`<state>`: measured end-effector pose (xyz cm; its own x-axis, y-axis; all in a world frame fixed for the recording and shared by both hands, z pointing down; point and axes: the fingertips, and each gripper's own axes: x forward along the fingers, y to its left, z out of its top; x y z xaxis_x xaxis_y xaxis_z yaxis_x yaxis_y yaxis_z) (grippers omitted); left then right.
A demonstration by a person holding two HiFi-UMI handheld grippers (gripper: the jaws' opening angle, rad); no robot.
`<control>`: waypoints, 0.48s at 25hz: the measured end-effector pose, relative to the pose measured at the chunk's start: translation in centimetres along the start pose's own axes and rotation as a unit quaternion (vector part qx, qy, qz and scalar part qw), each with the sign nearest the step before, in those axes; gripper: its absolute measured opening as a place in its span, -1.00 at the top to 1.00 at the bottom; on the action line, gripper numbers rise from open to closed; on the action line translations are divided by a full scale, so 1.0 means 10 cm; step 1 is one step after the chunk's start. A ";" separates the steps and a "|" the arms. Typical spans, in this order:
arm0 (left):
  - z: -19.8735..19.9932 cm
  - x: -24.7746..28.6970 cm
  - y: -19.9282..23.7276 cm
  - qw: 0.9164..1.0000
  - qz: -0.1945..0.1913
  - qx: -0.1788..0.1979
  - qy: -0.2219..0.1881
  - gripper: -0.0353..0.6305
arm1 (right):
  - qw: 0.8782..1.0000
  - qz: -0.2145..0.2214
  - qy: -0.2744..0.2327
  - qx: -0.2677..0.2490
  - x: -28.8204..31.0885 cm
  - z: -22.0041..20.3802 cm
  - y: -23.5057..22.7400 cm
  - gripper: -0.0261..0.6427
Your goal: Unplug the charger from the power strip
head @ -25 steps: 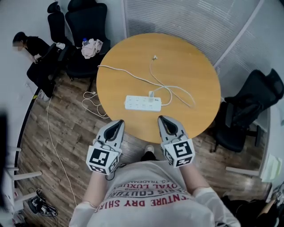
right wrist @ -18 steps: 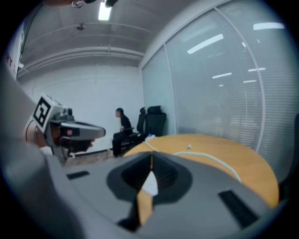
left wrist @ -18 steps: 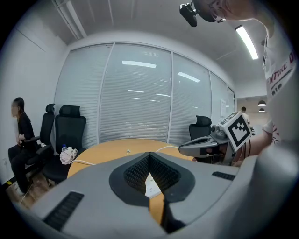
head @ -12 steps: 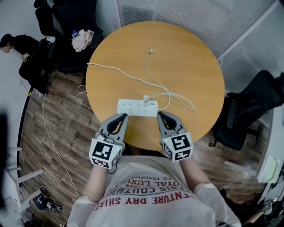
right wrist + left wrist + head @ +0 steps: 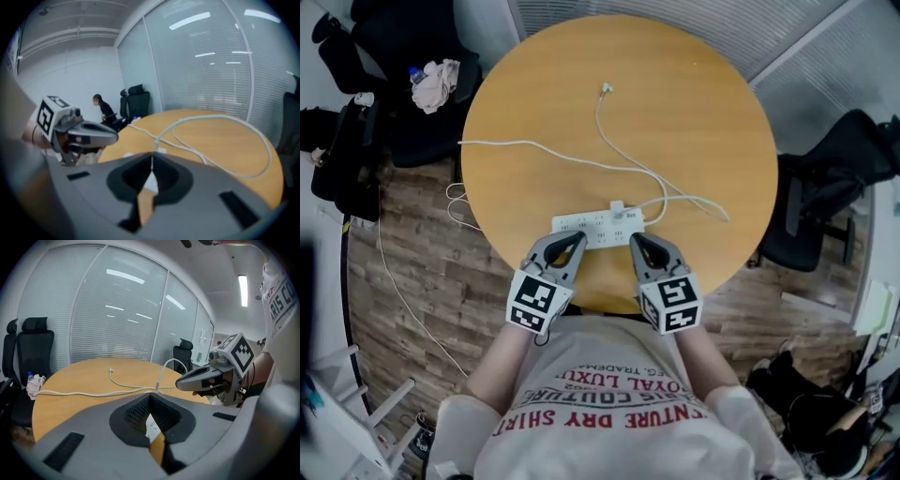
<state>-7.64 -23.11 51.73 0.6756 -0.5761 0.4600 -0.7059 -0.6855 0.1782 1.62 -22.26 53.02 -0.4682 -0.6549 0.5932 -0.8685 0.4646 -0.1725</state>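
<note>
Bright ceiling strips, fisheye edges, right gripper view perhaps soft.

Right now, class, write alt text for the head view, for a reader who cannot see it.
From above, a person holds two shut grippers, the left gripper and the right gripper, at the near edge of a white power strip on a round wooden table. A small white charger is plugged into the strip, its cable trailing across the table.
</note>
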 end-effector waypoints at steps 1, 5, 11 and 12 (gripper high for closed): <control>-0.09 0.07 0.02 1.000 -0.010 0.003 0.011 0.81 | 1.000 -0.004 0.008 0.005 0.05 -0.04 0.00 0.84; -0.46 0.34 0.07 0.997 -0.050 0.012 0.066 0.81 | 0.999 -0.019 0.038 0.019 0.21 -0.20 0.01 0.84; -0.76 0.69 0.06 0.989 -0.083 0.025 0.117 0.81 | 0.997 -0.032 0.063 0.029 0.34 -0.32 -0.03 0.84; -0.81 0.73 0.06 0.988 -0.085 0.026 0.127 0.81 | 0.997 -0.034 0.067 0.028 0.36 -0.33 -0.03 0.84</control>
<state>-4.83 -24.14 62.29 0.7035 -0.3244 0.6323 -0.5706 -0.7882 0.2305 0.76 -22.81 57.81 -0.3854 -0.5968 0.7038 -0.9071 0.3850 -0.1702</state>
